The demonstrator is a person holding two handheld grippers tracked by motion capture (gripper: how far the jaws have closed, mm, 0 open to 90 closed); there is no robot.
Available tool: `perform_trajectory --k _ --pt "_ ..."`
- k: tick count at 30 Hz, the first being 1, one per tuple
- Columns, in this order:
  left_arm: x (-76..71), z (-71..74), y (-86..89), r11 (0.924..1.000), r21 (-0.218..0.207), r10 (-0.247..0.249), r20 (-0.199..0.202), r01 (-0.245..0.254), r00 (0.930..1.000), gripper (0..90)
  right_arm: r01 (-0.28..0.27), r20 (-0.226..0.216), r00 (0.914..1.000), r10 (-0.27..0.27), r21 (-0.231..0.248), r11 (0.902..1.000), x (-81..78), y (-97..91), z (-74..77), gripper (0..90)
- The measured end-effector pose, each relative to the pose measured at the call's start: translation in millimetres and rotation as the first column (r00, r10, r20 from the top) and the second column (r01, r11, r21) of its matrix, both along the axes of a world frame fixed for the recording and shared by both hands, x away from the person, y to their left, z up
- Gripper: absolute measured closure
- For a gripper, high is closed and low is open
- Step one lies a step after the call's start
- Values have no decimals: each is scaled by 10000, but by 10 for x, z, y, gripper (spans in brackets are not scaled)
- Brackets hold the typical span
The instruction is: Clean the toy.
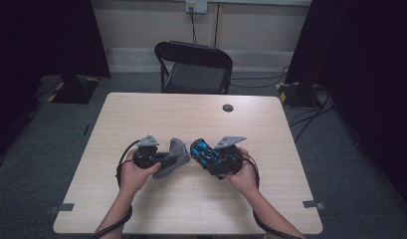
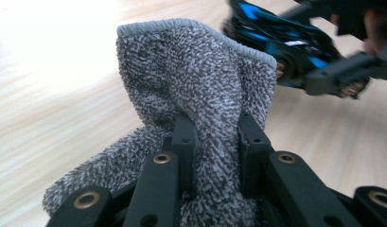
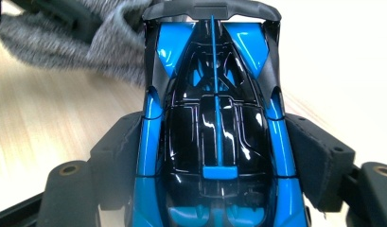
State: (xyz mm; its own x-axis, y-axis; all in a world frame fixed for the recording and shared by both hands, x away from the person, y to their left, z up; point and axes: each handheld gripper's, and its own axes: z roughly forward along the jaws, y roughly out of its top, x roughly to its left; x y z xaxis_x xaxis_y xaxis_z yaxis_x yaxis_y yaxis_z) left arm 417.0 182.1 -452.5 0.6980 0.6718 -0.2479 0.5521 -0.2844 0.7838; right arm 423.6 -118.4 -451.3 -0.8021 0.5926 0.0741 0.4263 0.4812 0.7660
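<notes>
— Cloth [image 2: 196, 90]: how is it held?
— It is clamped between the jaws of the left gripper [image 1: 158, 158], above the surface [image 1: 191, 204].
— And the car [image 3: 217, 137]?
— It is gripped at its sides by the right gripper [image 1: 203, 152], just beside the cloth.
</notes>
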Motion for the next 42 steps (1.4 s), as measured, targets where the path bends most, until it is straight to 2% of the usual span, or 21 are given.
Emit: perform_trajectory --k 4,8,15,18,21,27,35,42 --pt "109 25 87 9979 -65 637 -48 -637 9980 733 -205 41 9998 205 32 9998 -67 4 5 262" --pt "204 54 35 9966 -110 820 61 -819 9966 734 -374 99 9993 373 80 9993 -119 18 44 262" --pt "313 128 -203 9979 -334 568 264 -559 9980 734 -709 125 9974 709 2 9975 -193 98 61 262" --pt "313 137 -305 9980 -535 350 212 -338 9992 734 -768 163 9969 768 -53 9970 -211 134 49 262" --pt "294 129 -368 9988 -478 151 187 -142 9997 734 -737 155 9971 739 -98 9972 -199 147 33 262" --pt "277 91 -332 9980 -622 108 -7 -108 9999 734 -663 200 9976 665 -112 9977 -187 141 22 262" --pt "229 63 -267 9984 -567 -17 -180 7 9998 734 -423 157 9990 424 -69 9991 -130 107 12 262" --pt "163 35 -258 9979 -591 -285 -183 274 9994 734 -161 128 9998 162 -79 9998 -70 45 22 262"
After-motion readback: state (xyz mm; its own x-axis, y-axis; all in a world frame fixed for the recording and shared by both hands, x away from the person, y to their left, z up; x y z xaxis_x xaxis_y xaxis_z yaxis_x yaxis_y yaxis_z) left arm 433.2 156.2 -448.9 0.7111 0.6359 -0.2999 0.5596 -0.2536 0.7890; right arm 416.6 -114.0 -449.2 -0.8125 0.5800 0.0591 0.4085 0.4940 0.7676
